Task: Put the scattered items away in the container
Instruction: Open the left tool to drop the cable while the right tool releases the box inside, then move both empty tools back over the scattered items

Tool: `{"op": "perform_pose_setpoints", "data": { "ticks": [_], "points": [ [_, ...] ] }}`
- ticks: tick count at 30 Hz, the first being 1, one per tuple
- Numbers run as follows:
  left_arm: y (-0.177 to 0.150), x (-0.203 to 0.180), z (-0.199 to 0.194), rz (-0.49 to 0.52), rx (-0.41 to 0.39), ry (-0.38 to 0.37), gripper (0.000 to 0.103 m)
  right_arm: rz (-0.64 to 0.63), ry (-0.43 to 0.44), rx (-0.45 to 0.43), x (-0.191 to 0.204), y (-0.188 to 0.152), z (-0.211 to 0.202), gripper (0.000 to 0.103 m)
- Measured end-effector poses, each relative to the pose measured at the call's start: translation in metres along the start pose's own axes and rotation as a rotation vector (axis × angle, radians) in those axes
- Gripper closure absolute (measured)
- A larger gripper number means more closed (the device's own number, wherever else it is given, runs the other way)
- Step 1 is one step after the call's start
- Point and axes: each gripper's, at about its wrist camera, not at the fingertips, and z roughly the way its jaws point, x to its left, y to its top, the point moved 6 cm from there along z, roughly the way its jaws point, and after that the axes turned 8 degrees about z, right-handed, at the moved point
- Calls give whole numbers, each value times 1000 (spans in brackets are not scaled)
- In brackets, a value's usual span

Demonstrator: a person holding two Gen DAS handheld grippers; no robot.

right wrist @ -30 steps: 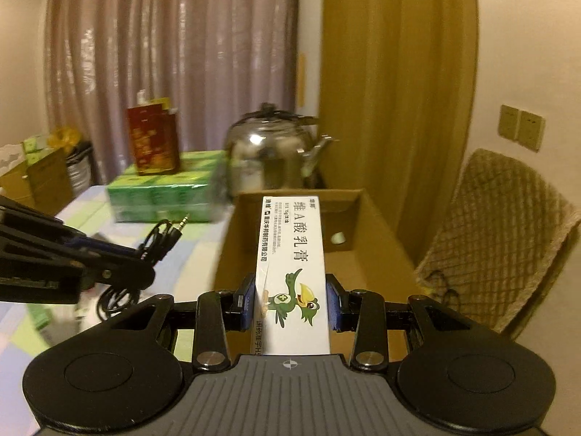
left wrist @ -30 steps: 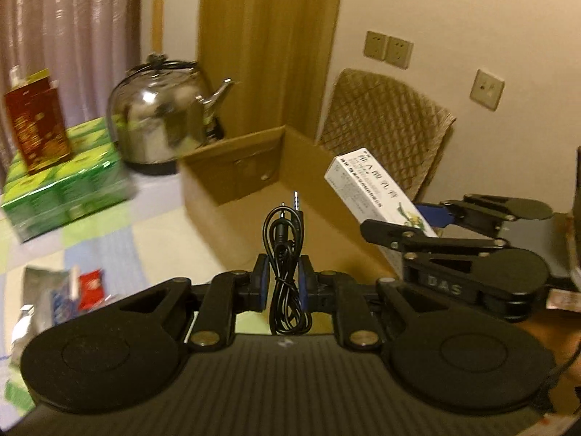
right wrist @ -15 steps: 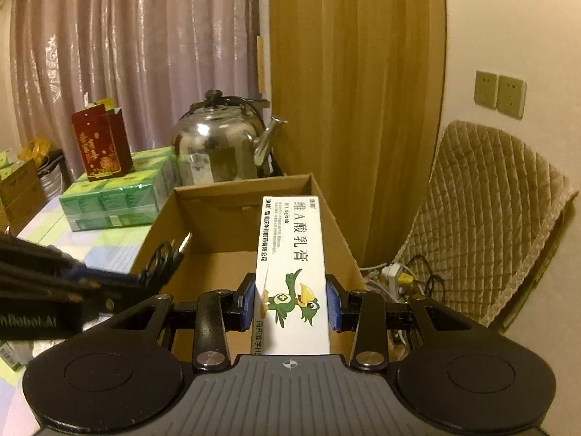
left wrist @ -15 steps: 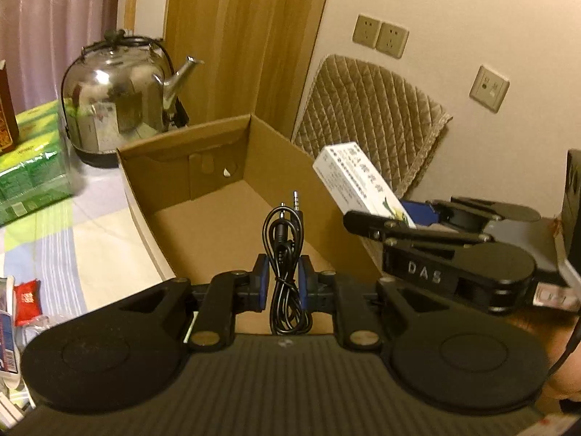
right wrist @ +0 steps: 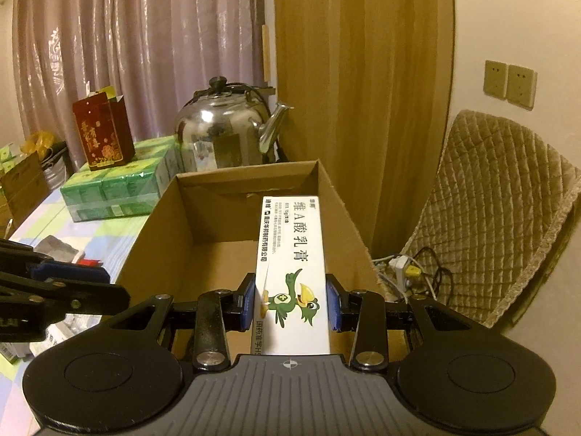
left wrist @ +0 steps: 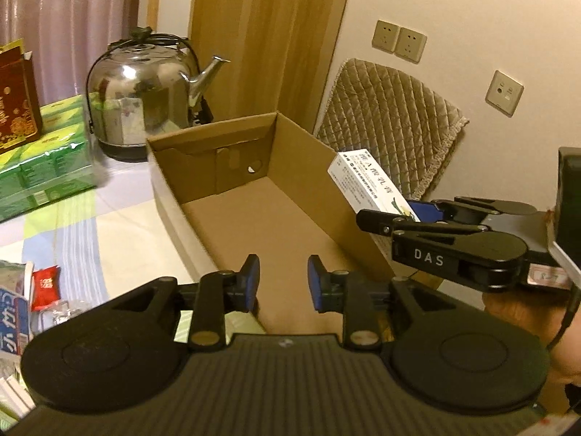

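Note:
An open cardboard box (left wrist: 218, 134) stands on the table, and what shows of its floor is bare. My left gripper (left wrist: 283, 269) hangs over the box's near end with its jaws opening. Nothing is between its blue pads (left wrist: 252, 272). The black audio cable is out of sight. My right gripper (right wrist: 290, 290) is shut on a white ointment carton (right wrist: 290, 239) with a green bird printed on it. It holds the carton above the cardboard box (right wrist: 159, 232) near the right wall. In the left wrist view the right gripper (left wrist: 385, 214) and the carton (left wrist: 363, 178) appear at the right.
A steel kettle (left wrist: 141, 94) stands behind the box. Green packs (left wrist: 43, 156) carry a red carton (left wrist: 14, 101) at the left. Small sachets (left wrist: 45, 283) lie on the checked tablecloth. A quilted chair back (left wrist: 392, 127) and floor cables (right wrist: 403, 269) sit to the right.
The left jaws have parted and the black cable they held is gone from view. Both grippers have moved in lower over the box, the carton still held.

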Motion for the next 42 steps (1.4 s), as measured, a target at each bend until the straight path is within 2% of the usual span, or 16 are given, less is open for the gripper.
{"op": "perform_pose_setpoints", "data": {
  "ticks": [12, 13, 14, 15, 23, 28, 34, 36, 38, 42],
  "points": [
    [-13, 12, -9, -20, 10, 19, 73, -6, 36, 37, 12, 2, 19, 67],
    [-15, 13, -9, -22, 12, 22, 72, -7, 36, 36, 13, 2, 20, 64],
    [-16, 14, -9, -24, 14, 24, 71, -7, 33, 33, 13, 3, 20, 53],
    [-17, 15, -9, -26, 16, 26, 71, 0, 38, 28, 13, 3, 20, 49],
    [-29, 23, -16, -33, 22, 41, 68, 32, 29, 11, 9, -1, 7, 47],
    [-38, 26, -25, -40, 27, 54, 65, 42, 26, -5, 12, -4, -7, 35],
    [-50, 33, -42, -50, 26, 80, 51, 42, 51, -25, 30, -10, -29, 24],
    [-56, 37, -50, -53, 24, 95, 37, 35, 64, -33, 39, -12, -37, 16],
    [-63, 40, -59, -57, 22, 110, 34, 32, 81, -43, 48, -15, -45, 10],
    [-82, 51, -84, -66, 15, 153, 16, 14, 117, -50, 70, -20, -57, 5]
  ]
}}
